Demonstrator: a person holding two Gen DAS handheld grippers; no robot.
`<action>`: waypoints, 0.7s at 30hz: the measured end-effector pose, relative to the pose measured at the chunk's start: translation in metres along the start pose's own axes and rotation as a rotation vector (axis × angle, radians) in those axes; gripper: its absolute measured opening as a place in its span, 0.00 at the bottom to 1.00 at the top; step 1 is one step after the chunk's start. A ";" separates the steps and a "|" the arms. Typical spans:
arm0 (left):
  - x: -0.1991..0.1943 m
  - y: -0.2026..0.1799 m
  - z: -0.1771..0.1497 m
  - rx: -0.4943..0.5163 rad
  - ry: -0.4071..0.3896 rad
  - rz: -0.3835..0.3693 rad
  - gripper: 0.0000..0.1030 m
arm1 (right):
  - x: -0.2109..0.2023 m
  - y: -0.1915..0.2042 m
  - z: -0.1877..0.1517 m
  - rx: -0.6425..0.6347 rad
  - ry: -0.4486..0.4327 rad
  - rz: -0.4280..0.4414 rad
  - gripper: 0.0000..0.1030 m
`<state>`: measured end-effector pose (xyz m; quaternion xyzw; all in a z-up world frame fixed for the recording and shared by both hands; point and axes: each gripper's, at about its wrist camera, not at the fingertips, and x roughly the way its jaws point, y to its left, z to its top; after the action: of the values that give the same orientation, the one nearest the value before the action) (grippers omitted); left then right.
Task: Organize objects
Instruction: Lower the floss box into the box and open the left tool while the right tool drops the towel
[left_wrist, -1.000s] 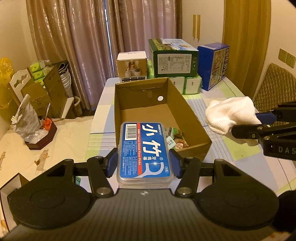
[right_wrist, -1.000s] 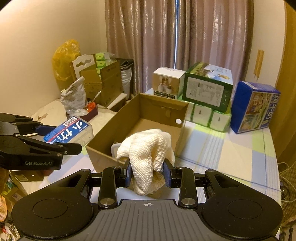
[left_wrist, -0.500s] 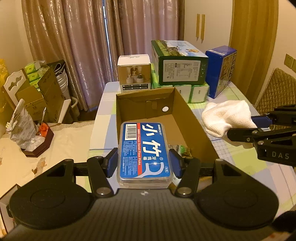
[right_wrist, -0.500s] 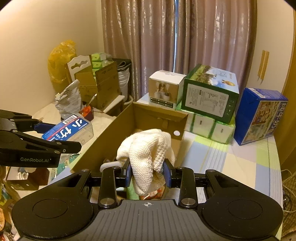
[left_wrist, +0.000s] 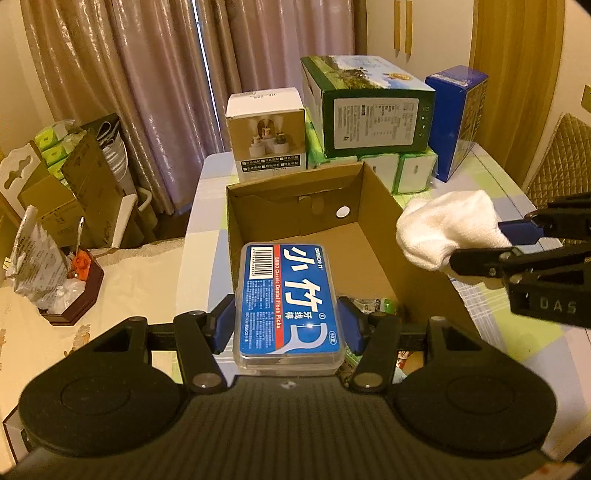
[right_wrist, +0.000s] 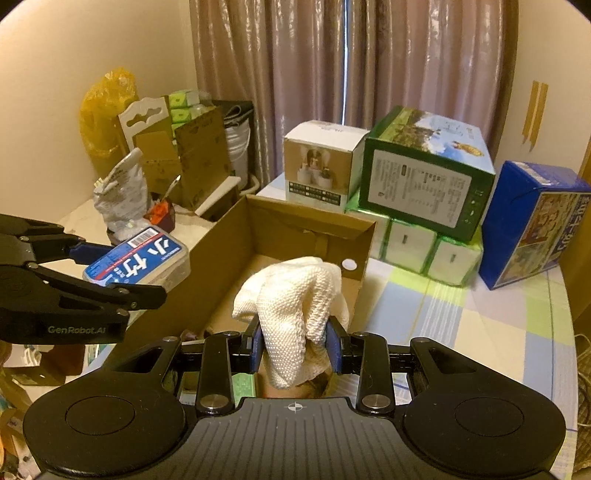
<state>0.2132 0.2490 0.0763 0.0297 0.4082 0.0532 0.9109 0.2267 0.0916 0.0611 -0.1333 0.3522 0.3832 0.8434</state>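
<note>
Looking along the left tongs (left_wrist: 288, 325), the blue pads clamp the long sides of the floss-pick case (left_wrist: 290, 308), held flat with its label up, seemingly so it can go down level into the cardboard box (left_wrist: 384, 236); the case hangs over the box's near end, above the wrapped snacks (left_wrist: 373, 306) already lying there, which suggests the box is the collecting place; to the right the right tongs (left_wrist: 513, 243) carry the white cloth (left_wrist: 448, 230) over the box's right wall, apart from the case; from the right wrist view, the right tongs' pads are closed on the bunched cloth, pinched low so the loose folds stand above the open box floor; the left tongs sit at the left edge, their case above the box's left wall; the box rests on the checked counter (right_wrist: 480, 325), in front of stacked cartons (right_wrist: 424, 173).
</note>
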 end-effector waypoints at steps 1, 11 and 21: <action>0.004 0.000 0.001 -0.001 0.003 -0.003 0.52 | 0.004 -0.001 0.000 -0.001 0.005 0.000 0.30; 0.031 0.001 0.007 0.003 0.025 -0.008 0.52 | 0.029 -0.009 0.000 0.016 0.027 0.004 0.30; 0.050 0.003 0.012 0.005 0.027 -0.009 0.52 | 0.039 -0.017 0.002 0.025 0.027 -0.002 0.30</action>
<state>0.2545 0.2577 0.0475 0.0294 0.4206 0.0487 0.9055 0.2584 0.1023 0.0349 -0.1284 0.3680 0.3762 0.8406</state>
